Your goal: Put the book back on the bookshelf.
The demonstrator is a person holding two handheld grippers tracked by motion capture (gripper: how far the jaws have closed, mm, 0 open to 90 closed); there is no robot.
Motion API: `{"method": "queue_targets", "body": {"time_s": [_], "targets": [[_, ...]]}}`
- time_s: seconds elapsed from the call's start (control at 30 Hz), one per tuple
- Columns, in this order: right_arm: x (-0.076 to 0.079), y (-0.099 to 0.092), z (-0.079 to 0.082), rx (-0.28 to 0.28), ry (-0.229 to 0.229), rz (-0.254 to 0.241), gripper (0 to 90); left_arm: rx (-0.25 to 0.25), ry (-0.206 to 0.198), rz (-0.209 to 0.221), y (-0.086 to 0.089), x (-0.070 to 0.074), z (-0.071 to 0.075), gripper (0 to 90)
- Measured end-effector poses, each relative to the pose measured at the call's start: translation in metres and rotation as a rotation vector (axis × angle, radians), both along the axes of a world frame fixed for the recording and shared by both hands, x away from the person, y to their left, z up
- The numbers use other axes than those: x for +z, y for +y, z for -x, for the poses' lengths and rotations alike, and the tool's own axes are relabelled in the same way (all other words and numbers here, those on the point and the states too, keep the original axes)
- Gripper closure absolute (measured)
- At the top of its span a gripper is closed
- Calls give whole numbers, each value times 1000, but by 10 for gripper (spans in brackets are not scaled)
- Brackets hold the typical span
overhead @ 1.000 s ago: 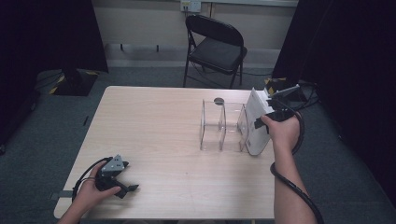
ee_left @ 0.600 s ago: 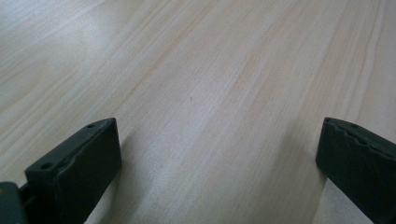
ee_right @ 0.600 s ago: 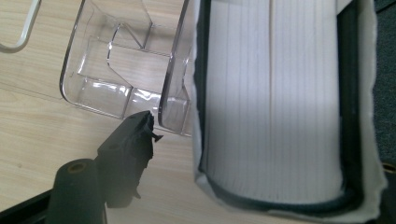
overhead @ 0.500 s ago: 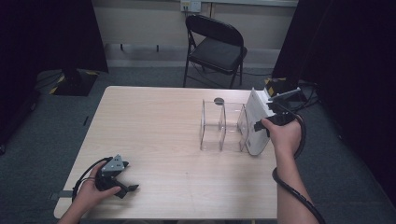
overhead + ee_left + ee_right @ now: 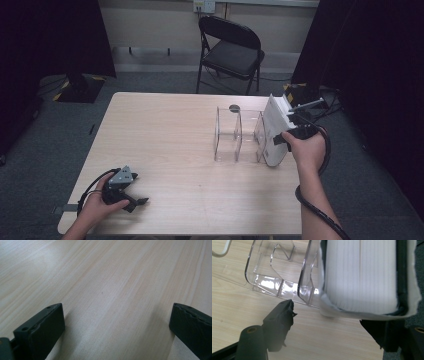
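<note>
Two tongs are in your hands, and they stand very differently. Your right gripper [image 5: 286,141] sits at the near end of the white book [image 5: 275,131], which stands on edge in the end slot of the clear rack [image 5: 239,136] at the table's right side; in the right gripper view its jaws have just been opening, the book's lower edge [image 5: 362,282] lies between them, and the left pad stands clear of the cover, so the grip looks let go. Your left gripper [image 5: 131,198] rests low on the near left corner of the table [image 5: 165,145], jaws wide apart over bare wood with nothing between them. You seem to be at the release step of filing the book into the rack. Next, draw your right hand straight back toward yourself without brushing the cover, since the book leans slightly and the light rack could slide or tip. A small dark round object [image 5: 234,107] lies on the table just behind the rack. The pale wood-grain top is otherwise bare. Beyond it stands a black folding chair [image 5: 230,50] on grey carpet, with dark curtains at both sides.
</note>
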State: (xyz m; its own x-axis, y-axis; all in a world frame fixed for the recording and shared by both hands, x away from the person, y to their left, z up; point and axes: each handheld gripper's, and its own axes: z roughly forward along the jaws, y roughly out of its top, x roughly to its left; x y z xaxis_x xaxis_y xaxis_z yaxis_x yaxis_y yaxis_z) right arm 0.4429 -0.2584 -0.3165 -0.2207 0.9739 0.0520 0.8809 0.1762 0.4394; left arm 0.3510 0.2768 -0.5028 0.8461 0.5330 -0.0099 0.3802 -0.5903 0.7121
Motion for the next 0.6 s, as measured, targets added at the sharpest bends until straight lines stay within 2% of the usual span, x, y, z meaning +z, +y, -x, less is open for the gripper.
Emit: {"method": "queue_targets", "body": {"time_s": [0.6], "targets": [[0,-6,12,20,-22,-19,210,-1,-1,0,0,0,0,0]]}}
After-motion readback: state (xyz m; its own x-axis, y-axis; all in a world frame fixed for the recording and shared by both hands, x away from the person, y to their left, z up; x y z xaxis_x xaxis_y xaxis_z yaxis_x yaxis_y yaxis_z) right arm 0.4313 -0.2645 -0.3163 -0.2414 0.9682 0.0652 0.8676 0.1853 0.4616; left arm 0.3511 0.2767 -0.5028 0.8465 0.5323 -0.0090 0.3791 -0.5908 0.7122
